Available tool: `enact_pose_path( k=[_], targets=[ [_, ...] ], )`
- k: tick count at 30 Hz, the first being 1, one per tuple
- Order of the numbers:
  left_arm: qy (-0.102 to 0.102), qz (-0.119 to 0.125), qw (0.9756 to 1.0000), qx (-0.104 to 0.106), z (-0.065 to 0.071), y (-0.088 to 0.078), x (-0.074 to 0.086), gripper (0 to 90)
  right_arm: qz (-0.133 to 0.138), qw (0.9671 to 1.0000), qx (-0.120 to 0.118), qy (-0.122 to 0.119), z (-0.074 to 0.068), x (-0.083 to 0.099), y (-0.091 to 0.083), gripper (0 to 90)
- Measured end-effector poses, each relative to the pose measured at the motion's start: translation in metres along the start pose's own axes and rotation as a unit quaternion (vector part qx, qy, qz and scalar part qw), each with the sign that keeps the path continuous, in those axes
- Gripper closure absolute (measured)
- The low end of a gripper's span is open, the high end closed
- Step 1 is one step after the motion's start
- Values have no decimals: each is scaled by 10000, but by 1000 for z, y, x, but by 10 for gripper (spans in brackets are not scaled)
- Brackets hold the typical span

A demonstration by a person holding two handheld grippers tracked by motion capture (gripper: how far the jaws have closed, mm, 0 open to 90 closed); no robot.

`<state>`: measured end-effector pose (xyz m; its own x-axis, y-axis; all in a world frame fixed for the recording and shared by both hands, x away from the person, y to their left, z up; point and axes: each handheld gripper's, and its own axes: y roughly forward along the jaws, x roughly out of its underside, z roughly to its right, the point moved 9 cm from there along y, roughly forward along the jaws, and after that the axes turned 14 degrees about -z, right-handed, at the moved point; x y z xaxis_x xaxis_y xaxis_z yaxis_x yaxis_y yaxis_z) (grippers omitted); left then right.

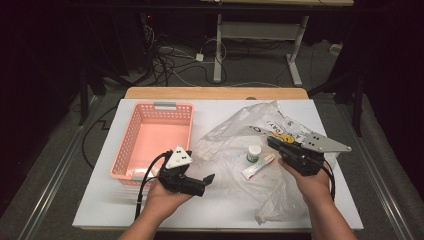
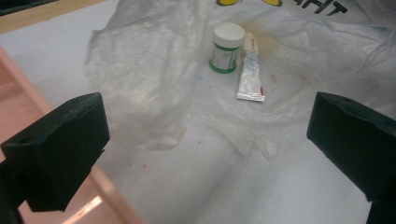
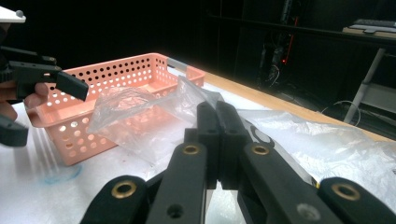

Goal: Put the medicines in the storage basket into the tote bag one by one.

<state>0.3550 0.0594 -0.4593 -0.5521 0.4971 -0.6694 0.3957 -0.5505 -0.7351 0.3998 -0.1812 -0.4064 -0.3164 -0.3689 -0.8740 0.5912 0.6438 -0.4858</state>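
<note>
Jar [image 2: 227, 47] and tube [image 2: 251, 70]: lying side by side on the plastic bag [image 1: 235, 135], mid-tabletop [image 1: 100, 210].
Right gripper [image 1: 274, 143]: jaws clenched, pinching the bag's film.
Left gripper [image 1: 209, 178]: jaws released, pointing at the 2 items.
Basket [image 1: 131, 131]: standing empty at left.
Progress: bag being held; both items not yet picked up.

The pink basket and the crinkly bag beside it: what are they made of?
The pink basket looks like moulded plastic with a slight sheen, its walls punched with rows of holes. The bag seems to be thin translucent plastic film: it wrinkles, and the table shows through.
</note>
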Motion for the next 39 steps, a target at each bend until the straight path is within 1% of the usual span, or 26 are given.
enact_pose_path(
  k=[2, 6, 12, 15, 24, 28, 31, 34, 39],
  targets=[
    [-14, -38, 9999, -154, -8, -3, 2, 0, 4, 10000, 7, 8, 0, 0, 0, 900],
    [-154, -65, 9996, -229, -22, -10, 6, 0, -5, 10000, -14, 5, 1, 1, 1, 900],
    [-326, -138, 9982, -475, -43, -18, 13, 0, 5, 10000, 10, 34, 2, 1, -1, 900],
    [-439, -203, 9975, -509, -51, -21, 18, 0, 23, 10000, 28, 45, 3, 1, -2, 900],
    [-762, -190, 9951, -592, -77, -30, 28, 0, 24, 10000, 16, 22, 3, 0, -2, 900],
    [-855, -211, 9937, -698, -86, -34, 33, 0, 10, 10000, 25, 24, 2, 1, -1, 900],
    [-934, -180, 9926, -761, -93, -39, 35, 0, 18, 10000, 33, 11, 3, 1, -2, 900],
    [-1046, -165, 9911, -808, -101, -44, 39, 0, 21, 10000, 29, 19, 3, 1, -2, 900],
    [-1236, -128, 9878, -942, -116, -54, 48, 0, 7, 10000, 33, 23, 3, 1, -1, 900]
  ],
)
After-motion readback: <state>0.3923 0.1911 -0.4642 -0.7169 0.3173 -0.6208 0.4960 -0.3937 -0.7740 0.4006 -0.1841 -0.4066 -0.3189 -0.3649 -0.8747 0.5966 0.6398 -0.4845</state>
